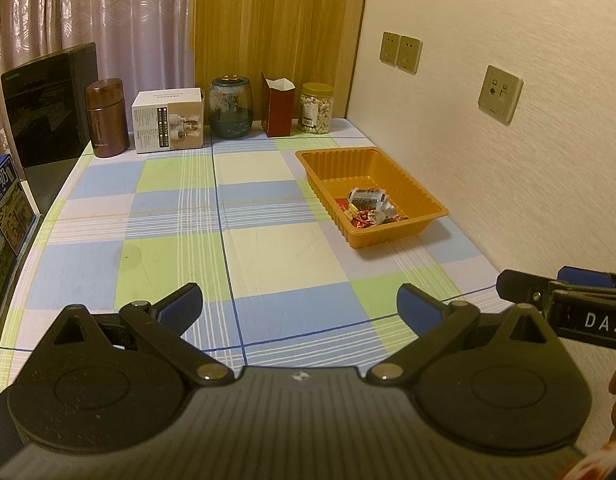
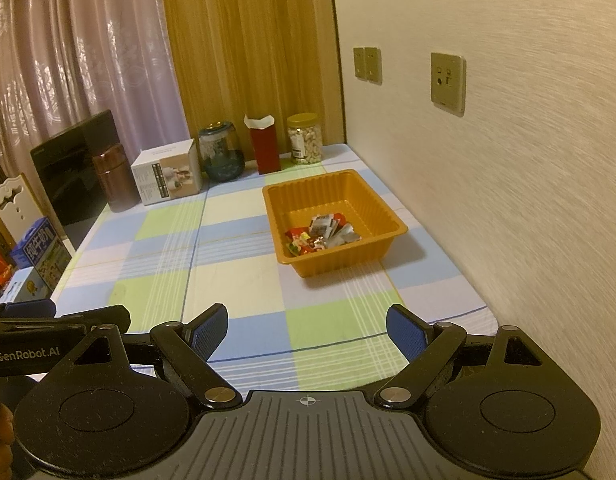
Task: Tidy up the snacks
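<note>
Both my grippers, left gripper (image 1: pixel 300 306) and right gripper (image 2: pixel 307 330), hover with fingers spread wide, holding nothing. The wrapped snacks (image 2: pixel 322 234) sit piled in the orange tray (image 2: pixel 388 216) on the table (image 2: pixel 236 280). I'd say light, crinkly, slippery: pinch a packet's edge.

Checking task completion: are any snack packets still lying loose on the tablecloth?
No, the snack packets all sit inside the orange tray.
</note>
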A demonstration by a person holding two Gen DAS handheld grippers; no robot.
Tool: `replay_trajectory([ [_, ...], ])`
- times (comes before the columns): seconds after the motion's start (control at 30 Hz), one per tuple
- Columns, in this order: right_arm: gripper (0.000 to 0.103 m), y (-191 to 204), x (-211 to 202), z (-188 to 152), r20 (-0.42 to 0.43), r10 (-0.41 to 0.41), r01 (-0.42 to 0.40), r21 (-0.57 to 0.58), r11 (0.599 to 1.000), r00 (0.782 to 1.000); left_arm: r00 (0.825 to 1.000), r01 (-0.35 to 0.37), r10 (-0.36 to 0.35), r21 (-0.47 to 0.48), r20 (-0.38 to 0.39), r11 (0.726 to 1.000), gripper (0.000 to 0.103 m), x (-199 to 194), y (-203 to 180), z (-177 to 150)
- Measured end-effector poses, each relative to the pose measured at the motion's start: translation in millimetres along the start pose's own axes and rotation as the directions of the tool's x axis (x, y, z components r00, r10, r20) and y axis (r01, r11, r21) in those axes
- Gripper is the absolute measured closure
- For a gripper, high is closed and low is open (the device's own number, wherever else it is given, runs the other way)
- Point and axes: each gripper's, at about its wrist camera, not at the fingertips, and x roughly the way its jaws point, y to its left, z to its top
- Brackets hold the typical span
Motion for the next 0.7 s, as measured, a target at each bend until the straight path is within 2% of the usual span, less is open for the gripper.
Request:
replay_trajectory([
  [0.7, 0.017, 0.7, 0.7, 1.9, -0.005, 0.001, -0.001, -0.002, 1.0, 1.0, 1.0, 0.008, -0.008, -0.006, 0.01, 1.0, 0.0, 2.5, 1.5, -3.8],
])
